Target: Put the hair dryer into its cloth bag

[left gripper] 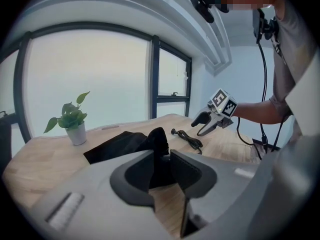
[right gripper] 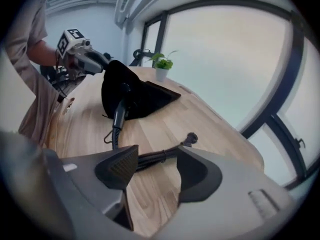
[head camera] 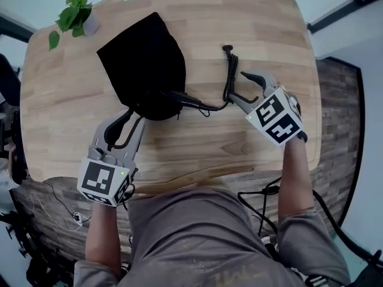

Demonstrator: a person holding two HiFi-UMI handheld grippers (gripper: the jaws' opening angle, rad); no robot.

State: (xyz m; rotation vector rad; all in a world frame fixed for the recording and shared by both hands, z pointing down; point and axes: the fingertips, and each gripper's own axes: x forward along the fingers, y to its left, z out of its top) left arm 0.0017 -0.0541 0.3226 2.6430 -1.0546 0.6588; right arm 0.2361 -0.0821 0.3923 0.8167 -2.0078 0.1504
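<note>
**Hair dryer.** The hair dryer (head camera: pixel 182 99) lies mostly inside the cloth bag (head camera: pixel 143 64). Only its dark handle projects from the bag mouth, pointing toward 4 o'clock in the head view. The body is hidden by the fabric. In the right gripper view the handle (right gripper: pixel 120 115) hangs out below the raised bag (right gripper: pixel 145 96).

**Cord.** The cord (head camera: pixel 231 76) leaves the handle and runs toward 3 o'clock. It then turns toward 12 o'clock as a folded bundle, ending in the plug (head camera: pixel 227 48). All of it lies on the table (head camera: pixel 197 148), outside the bag.

**Left gripper.** The left gripper (head camera: pixel 134 117) is at the bag's 6 o'clock edge. In its own view the jaws (left gripper: pixel 161 171) are clamped on a fold of black cloth (left gripper: pixel 125 143). The jaws cover most of the bag mouth there.

**Right gripper.** The right gripper (head camera: pixel 238 86) is just beside the cord bundle, at its 3 o'clock side. Its jaws stand wide apart (right gripper: pixel 157 171) and hold nothing. The cord (right gripper: pixel 160 156) shows beyond the gap; contact cannot be determined.

**Surroundings.** A potted plant (head camera: pixel 75 14) stands at the table's 10 o'clock corner, its pot partly cut off by leaves.
</note>
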